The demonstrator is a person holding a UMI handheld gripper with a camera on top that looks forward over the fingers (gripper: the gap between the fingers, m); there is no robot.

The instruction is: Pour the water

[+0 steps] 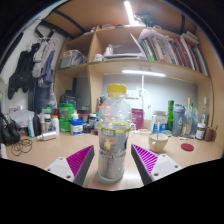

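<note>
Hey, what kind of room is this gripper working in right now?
Probably a workshop or lab desk. Books fill the wooden shelf above, and jars and small bottles crowd the back of the pink table. A clear bottle stands between the gripper fingers.

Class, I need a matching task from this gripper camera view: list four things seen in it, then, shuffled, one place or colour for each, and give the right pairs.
Things:
1. bottle
2. bottle cap
3. paper cup
4. books

Descriptions:
A. yellow
B. up on the shelf
C. between the open gripper fingers
D. on the table, just beyond the right finger

Pairs: 1-C, 2-A, 3-D, 4-B
</note>
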